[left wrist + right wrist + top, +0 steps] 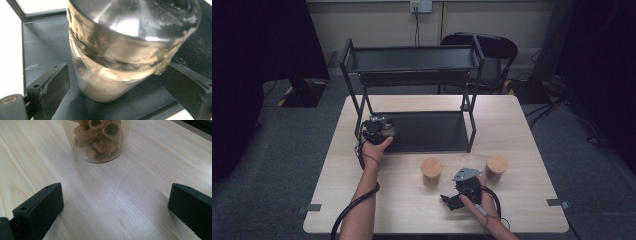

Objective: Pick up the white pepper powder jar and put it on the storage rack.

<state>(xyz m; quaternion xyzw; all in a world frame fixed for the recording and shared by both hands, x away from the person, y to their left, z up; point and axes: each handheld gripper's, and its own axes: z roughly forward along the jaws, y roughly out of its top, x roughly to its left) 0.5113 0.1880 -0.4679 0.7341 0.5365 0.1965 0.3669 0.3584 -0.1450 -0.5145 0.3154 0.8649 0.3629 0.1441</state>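
A glass jar [117, 50] with a shiny lid and pale contents stands on the lower shelf [45, 45] of a black rack. My left gripper [117, 67] is open around it, a jaw on each side, and the left jaw stands clear of the glass. From above, this gripper [377, 127] sits at the shelf's front left corner beside the jar [388, 129]. My right gripper [451, 200] rests low over the table near the front, open and holding nothing. In the right gripper view, a glass jar of tube pasta [96, 140] stands beyond its wide jaws [115, 186].
Two wooden-lidded jars [432, 170] [496, 167] stand on the light wood table [412, 210] in front of the two-tier rack [412, 57]. A dark chair [492, 45] stands behind the table. Tape marks sit at the table's front corners.
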